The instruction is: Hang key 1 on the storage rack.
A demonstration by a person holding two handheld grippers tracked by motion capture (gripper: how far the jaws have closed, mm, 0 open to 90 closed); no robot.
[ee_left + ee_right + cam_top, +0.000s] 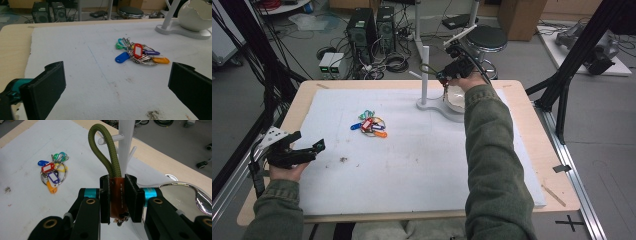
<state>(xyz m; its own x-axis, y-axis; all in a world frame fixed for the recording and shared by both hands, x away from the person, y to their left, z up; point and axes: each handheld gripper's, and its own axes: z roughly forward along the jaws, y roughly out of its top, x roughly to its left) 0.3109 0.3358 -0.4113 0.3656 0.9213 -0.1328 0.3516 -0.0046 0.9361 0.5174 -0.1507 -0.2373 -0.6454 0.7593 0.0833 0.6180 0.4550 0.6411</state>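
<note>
right claw (117,195) clamped on a brown tag with an olive cord loop (103,150), held just beside the white peg stand (425,75). best to keep the loop upright and open, then ease over a peg (111,138). left claw (115,82) apart, idle near the key bunch (138,53) on the surface (412,165).

High view overhead looking forward and down, left gripper view low across the mat, right gripper view close, all sharing the key bunch (372,124) (137,53) (53,175).
</note>
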